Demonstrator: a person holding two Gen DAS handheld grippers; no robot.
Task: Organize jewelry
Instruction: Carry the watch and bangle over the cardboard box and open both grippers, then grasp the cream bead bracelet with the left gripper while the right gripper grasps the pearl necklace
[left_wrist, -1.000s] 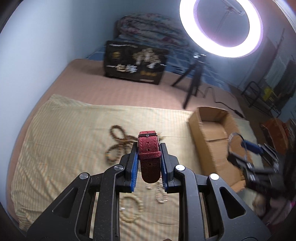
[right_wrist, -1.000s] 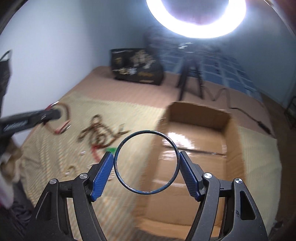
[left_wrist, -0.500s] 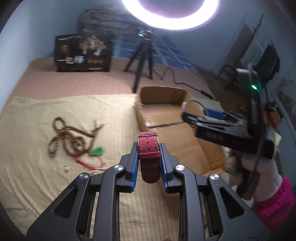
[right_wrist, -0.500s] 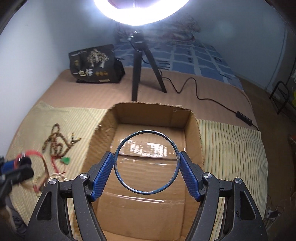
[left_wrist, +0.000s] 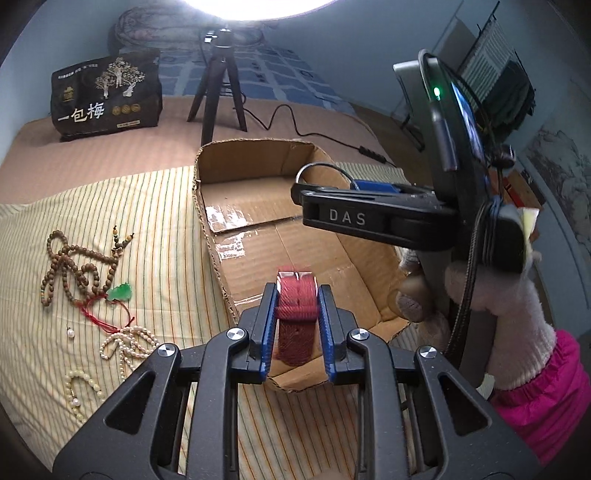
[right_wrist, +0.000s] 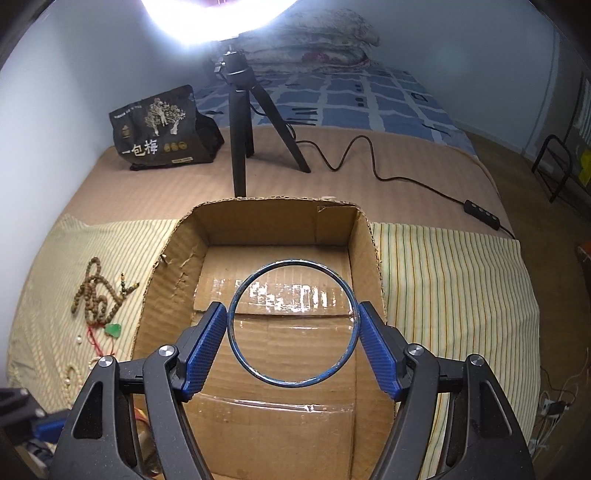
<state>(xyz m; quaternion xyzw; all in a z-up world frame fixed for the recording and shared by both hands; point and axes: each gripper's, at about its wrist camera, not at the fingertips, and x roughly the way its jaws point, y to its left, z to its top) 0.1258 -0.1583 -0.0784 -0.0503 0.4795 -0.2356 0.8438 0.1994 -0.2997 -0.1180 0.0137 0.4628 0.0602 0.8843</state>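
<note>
A black tripod (right_wrist: 242, 122) is stood on the brown bedspread (right_wrist: 369, 184), under a bright ring light (right_wrist: 207, 22). A black printed bag (right_wrist: 162, 129) is set just left of it. A black cable (right_wrist: 406, 181) with an inline switch is trailed to the right. Folded quilts (right_wrist: 317, 33) are piled behind.

Open cardboard box (right_wrist: 364, 254) (bare floor); tripod (right_wrist: 240, 122) behind

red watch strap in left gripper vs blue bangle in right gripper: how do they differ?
The red watch strap is a woven flat band; the blue bangle is a thin rigid hoop, open through the middle. The left gripper pinches the strap narrowly; the right gripper spans the bangle's full width, fingers far apart. Shared: both are held over the cardboard box.
</note>
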